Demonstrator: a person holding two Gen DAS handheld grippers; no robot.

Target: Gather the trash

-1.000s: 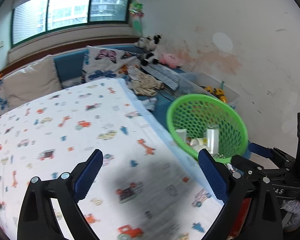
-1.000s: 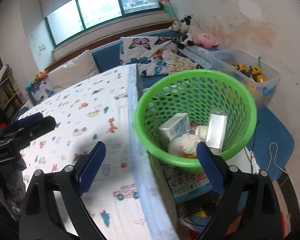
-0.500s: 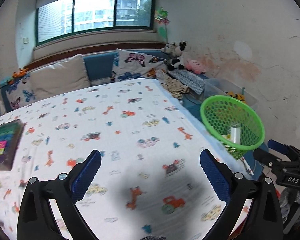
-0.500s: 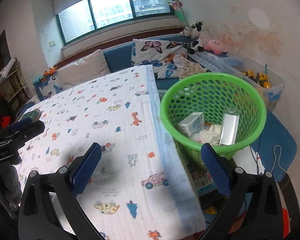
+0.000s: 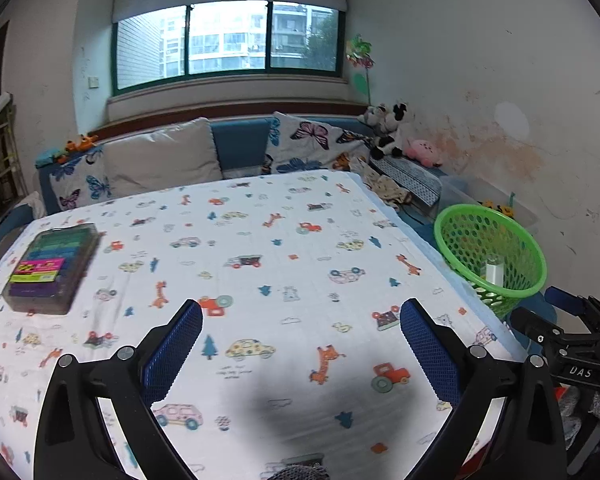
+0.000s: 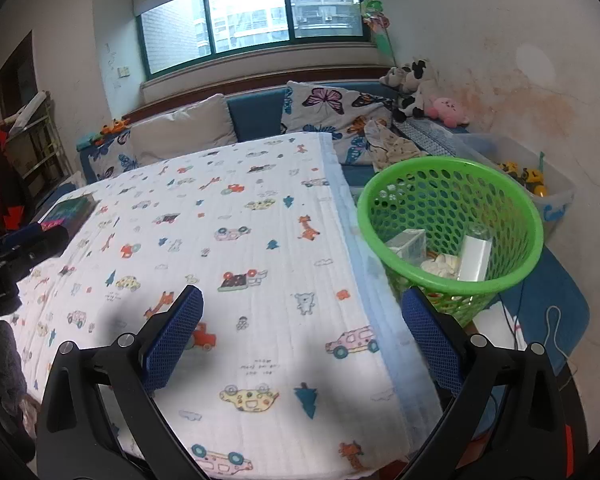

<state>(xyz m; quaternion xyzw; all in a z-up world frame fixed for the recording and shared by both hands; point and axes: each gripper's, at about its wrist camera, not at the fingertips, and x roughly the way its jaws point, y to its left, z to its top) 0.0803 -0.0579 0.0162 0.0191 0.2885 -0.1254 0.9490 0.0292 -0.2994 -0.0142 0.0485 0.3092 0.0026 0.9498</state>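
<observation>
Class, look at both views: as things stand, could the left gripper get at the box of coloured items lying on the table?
Probably yes: the left gripper is open and empty, and only bare tablecloth lies between it and the box.

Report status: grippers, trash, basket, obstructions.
Left gripper open, empty. Right gripper open, empty. Trash sits in green basket beside the table. Plastic case on tablecloth; nothing blocking.

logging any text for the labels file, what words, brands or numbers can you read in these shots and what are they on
"DAS" on a small plate on the right gripper, seen from the left wrist view.
Pink and green label on the box of coloured items on the table: print too blurred to read.
Blue lettering on the clear storage bin beside the green basket: cut off, not readable.
Small writing printed on the tablecloth: too small to read.
White carton in the basket: no readable print.
</observation>
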